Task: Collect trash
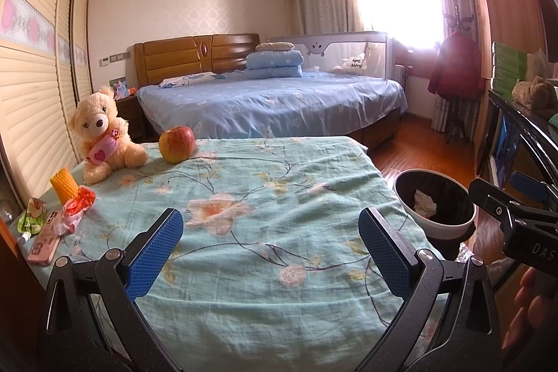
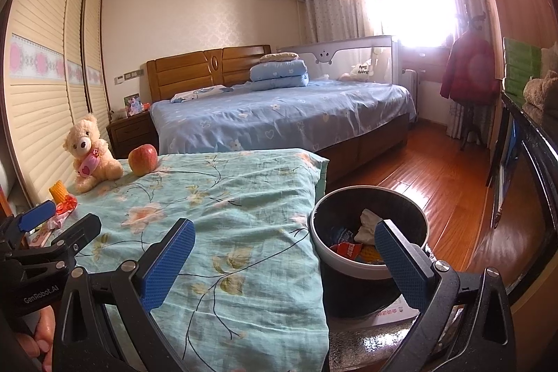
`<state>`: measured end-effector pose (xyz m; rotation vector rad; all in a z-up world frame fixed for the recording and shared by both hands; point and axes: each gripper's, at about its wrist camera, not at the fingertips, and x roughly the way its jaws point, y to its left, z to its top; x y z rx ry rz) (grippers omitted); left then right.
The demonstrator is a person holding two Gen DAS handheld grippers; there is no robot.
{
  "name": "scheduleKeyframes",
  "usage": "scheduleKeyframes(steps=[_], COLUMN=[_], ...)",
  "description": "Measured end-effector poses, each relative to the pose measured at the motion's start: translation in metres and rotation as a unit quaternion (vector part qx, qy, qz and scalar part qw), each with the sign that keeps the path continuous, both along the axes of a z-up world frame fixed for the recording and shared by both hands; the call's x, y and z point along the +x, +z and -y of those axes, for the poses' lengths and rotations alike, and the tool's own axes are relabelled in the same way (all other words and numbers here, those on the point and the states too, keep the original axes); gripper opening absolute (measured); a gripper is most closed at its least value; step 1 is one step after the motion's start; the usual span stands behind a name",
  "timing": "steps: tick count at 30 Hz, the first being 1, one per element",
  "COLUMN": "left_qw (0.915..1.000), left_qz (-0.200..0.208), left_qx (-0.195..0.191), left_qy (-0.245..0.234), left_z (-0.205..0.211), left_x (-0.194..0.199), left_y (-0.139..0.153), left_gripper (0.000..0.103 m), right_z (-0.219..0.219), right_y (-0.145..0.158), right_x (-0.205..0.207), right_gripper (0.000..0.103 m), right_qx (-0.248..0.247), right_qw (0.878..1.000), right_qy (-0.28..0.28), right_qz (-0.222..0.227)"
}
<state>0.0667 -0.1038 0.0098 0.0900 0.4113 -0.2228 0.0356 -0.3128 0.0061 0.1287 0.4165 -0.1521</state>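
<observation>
A bedroom, seen from two cameras held low over a desk [image 1: 265, 232] draped in a pale green floral cloth. Behind it stands a wide bed [image 1: 272, 103] with blue bedding.

Just beside the desk's right edge, on the floor, sits a round black bin [image 2: 369, 232] with a white rim. It already holds trash: a crumpled white tissue [image 2: 366, 224] and some red and yellow wrappers [image 2: 348, 248], so part of the collecting looks done.

On the far left corner of the desk sit a cream teddy bear [image 1: 104, 135] and, just beside it, a red apple [image 1: 176, 143]. Nearer along the left edge lie a yellow corn-like piece [image 1: 64, 185], a crumpled red and orange wrapper [image 1: 75, 211] touching it, a green pouch [image 1: 29, 218] and a pink phone [image 1: 43, 243]. The wrapper, and probably the pouch, appear to be the trash left to collect; the bear, apple and phone likely stay.

The left hand-held gripper [image 1: 270, 253] hovers over the middle of the cloth, its blue pads wide apart and empty. The right hand-held gripper [image 2: 284, 264] is also spread apart and empty, straddling the desk's right edge and the bin.
</observation>
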Motion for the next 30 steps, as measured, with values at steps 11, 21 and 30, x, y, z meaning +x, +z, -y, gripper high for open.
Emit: scheduleKeyframes(steps=[11, 21, 30], left_qw=[1.0, 1.0, 1.0], left_qz=[0.0, 0.0, -0.002], left_qx=[-0.001, 0.0, 0.0], left_qy=[-0.001, -0.001, -0.001], left_z=[-0.0001, 0.0001, 0.0002], left_x=[-0.0001, -0.0004, -0.0001], left_y=[-0.0002, -0.0006, -0.0005], left_gripper=[0.103, 0.103, 0.103], right_z=[0.0, 0.0008, 0.0011], right_y=[-0.0012, -0.002, -0.003], right_x=[0.0002, 0.0003, 0.0004], right_gripper=[0.103, 0.103, 0.103], right_qx=[0.0, 0.001, 0.001], right_qw=[1.0, 1.0, 1.0], right_qy=[0.001, 0.001, 0.003], right_qz=[-0.001, -0.001, -0.002])
